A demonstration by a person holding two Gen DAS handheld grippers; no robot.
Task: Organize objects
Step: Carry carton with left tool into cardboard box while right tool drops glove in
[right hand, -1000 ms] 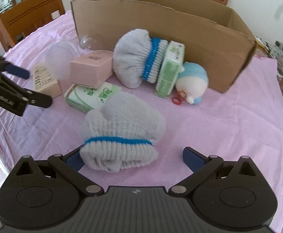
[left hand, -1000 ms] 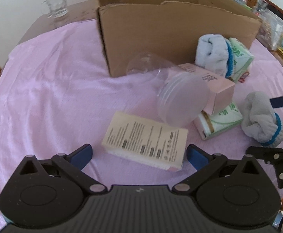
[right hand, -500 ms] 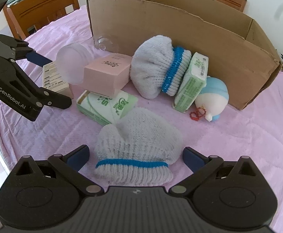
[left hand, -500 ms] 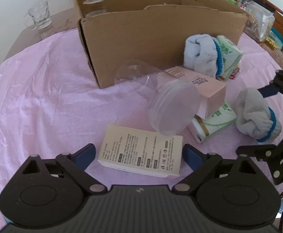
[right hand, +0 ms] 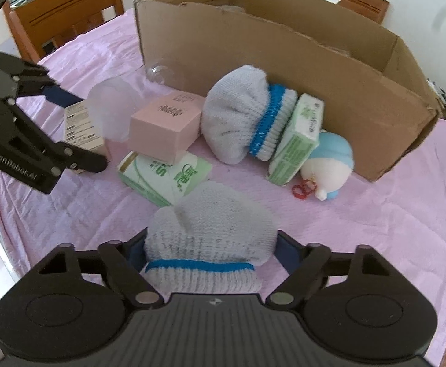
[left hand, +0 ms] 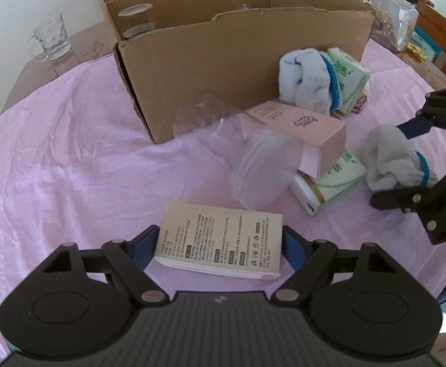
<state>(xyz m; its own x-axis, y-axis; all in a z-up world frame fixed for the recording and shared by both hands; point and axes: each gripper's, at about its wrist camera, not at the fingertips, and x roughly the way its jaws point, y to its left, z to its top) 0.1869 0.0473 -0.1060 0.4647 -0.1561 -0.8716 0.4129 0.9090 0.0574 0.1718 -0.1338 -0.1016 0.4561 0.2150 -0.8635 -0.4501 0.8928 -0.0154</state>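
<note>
My left gripper [left hand: 219,246] stands around a cream printed box [left hand: 223,238] lying flat on the pink cloth; its blue pads touch the box's two ends. My right gripper [right hand: 210,250] stands around a grey knit mitten with a blue band [right hand: 207,238], pads against its sides; the mitten also shows in the left wrist view [left hand: 391,171]. A big cardboard box [left hand: 238,58] stands open behind, with glass jars inside. In front of it lie a pink box [right hand: 164,125], a clear plastic jar [left hand: 253,165], tissue packs [right hand: 164,177], a second mitten [right hand: 244,116] and a blue-white plush toy [right hand: 329,165].
A glass mug [left hand: 51,39] stands on bare wood at the far left. Wooden chairs [right hand: 67,15] ring the table. Bags and bottles [left hand: 394,21] crowd the far right edge. The pink cloth [left hand: 70,159] lies bare to the left.
Both grippers have moved forward and closed in: the left now brackets the cream box, the right brackets the near mitten. The objects have not shifted.
</note>
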